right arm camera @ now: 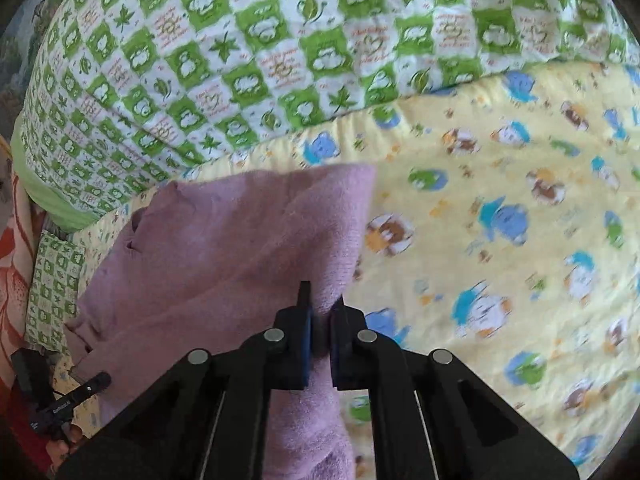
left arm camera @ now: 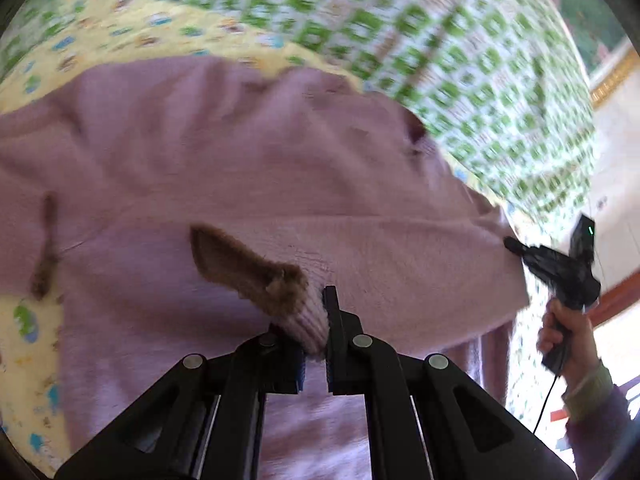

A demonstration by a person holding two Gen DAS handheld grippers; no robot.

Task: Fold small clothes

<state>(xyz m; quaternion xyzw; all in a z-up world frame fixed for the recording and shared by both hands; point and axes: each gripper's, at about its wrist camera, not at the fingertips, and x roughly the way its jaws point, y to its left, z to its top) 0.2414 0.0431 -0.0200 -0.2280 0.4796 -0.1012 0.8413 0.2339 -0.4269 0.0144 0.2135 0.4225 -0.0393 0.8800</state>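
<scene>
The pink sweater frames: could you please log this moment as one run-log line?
left gripper: shut on pink sweater cuff | right gripper: shut on sweater edge | surface: yellow printed sheet | state: sweater held by both

Small white lettering on the left gripper [right arm camera: 105, 380] body seen from the right wrist view, too small to read surely, orange script on green checked quilt [right arm camera: 280, 68] squares, illegible

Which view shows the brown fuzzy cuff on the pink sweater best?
The left wrist view: the brown cuff lies just ahead of the left gripper, which pinches the pink sweater beside it. The right wrist view shows only plain pink knit in the right gripper, no brown trim.
</scene>
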